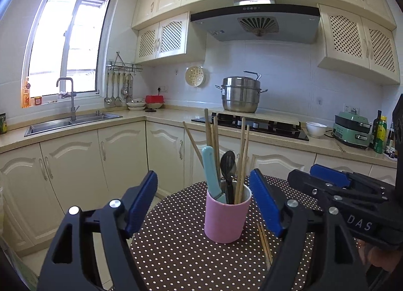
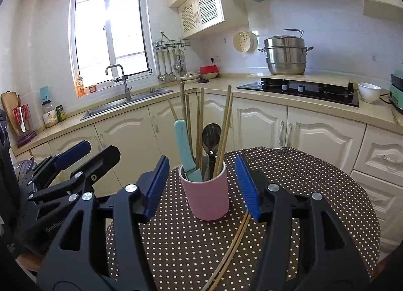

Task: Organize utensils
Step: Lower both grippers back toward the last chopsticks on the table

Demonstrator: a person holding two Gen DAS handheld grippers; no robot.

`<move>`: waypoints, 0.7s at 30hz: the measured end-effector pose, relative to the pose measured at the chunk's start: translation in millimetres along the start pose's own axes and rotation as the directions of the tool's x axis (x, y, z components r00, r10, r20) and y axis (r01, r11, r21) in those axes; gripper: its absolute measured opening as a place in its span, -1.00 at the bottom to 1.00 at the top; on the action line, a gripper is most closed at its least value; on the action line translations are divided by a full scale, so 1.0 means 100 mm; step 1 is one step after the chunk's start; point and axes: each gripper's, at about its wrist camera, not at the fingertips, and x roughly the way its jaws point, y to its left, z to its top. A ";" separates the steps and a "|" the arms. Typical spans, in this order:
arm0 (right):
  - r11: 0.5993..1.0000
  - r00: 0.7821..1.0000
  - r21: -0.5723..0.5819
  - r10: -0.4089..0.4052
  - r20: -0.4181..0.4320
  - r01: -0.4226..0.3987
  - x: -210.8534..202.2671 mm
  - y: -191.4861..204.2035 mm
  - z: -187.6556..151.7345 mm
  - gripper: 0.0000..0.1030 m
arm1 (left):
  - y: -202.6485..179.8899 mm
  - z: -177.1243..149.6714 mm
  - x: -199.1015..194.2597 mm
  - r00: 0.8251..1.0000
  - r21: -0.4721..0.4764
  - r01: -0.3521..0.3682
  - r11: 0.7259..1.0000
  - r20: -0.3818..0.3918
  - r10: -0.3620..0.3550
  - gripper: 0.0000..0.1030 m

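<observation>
A pink cup (image 1: 226, 218) (image 2: 207, 196) stands on a round table with a brown polka-dot cloth (image 1: 181, 248) (image 2: 302, 190). It holds several wooden chopsticks (image 1: 243, 155) (image 2: 225, 127), a knife with a light blue handle (image 1: 211, 172) (image 2: 185, 150) and a black spoon (image 1: 228, 165) (image 2: 211, 137). A pair of chopsticks (image 1: 264, 245) (image 2: 231, 248) lies on the cloth to the cup's right. My left gripper (image 1: 204, 205) is open and empty, fingers either side of the cup. My right gripper (image 2: 202, 187) is open and empty, also straddling the cup.
Behind the table runs an L-shaped kitchen counter with a sink (image 1: 73, 121) (image 2: 126, 102), a black gas hob (image 1: 252, 124) (image 2: 302, 89) and a steel steamer pot (image 1: 240, 94) (image 2: 286, 55). A white bowl (image 1: 316, 128) (image 2: 369, 92) stands right of the hob.
</observation>
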 end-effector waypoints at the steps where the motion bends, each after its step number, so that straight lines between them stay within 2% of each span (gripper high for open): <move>1: 1.000 1.000 0.008 -0.010 -0.006 0.010 -0.03 -0.05 -0.03 0.07 | -0.03 -0.02 0.02 1.000 0.001 0.014 1.000 -0.021 -0.014 0.44; 5: 0.998 0.998 0.042 -0.050 -0.037 0.051 -0.10 -0.24 -0.18 0.12 | -0.18 -0.14 0.17 0.988 0.014 0.073 0.997 -0.141 -0.070 0.44; 7: 0.995 0.996 0.059 -0.073 -0.057 0.077 -0.13 -0.35 -0.28 0.13 | -0.27 -0.24 0.29 0.972 0.034 0.096 0.995 -0.219 -0.086 0.44; 9: 0.992 0.992 0.067 -0.101 -0.078 0.106 -0.13 -0.44 -0.38 0.14 | -0.35 -0.35 0.42 0.949 0.041 0.118 0.992 -0.299 -0.101 0.44; 11: 0.988 0.987 0.083 -0.117 -0.107 0.127 -0.13 -0.53 -0.50 0.15 | -0.44 -0.49 0.60 0.903 0.023 0.167 0.986 -0.406 -0.143 0.44; 12: 0.986 0.985 0.097 -0.123 -0.121 0.135 -0.12 -0.59 -0.57 0.15 | -0.48 -0.58 0.70 0.871 0.016 0.188 0.982 -0.464 -0.159 0.44; 14: 0.981 0.980 0.123 -0.131 -0.151 0.150 -0.11 -0.70 -0.69 0.16 | -0.55 -0.75 0.89 0.820 0.023 0.195 0.980 -0.553 -0.150 0.44; 15: 0.978 0.977 0.137 -0.132 -0.169 0.156 -0.09 -0.76 -0.74 0.16 | -0.58 -0.83 0.95 0.799 0.031 0.196 0.980 -0.585 -0.141 0.44; 16: 0.977 0.975 0.146 -0.131 -0.181 0.158 -0.09 -0.80 -0.79 0.16 | -0.61 -0.92 1.04 0.769 0.029 0.204 0.979 -0.623 -0.142 0.44; 18: 0.972 0.970 0.163 -0.133 -0.205 0.167 -0.07 -0.88 -0.89 0.16 | -0.61 -1.04 1.16 0.716 -0.020 0.221 0.975 -0.675 -0.176 0.44; 21: 0.967 0.966 0.188 -0.127 -0.227 0.172 -0.06 -0.96 -1.00 0.16 | -0.62 -1.14 1.28 0.675 -0.068 0.234 0.970 -0.706 -0.213 0.43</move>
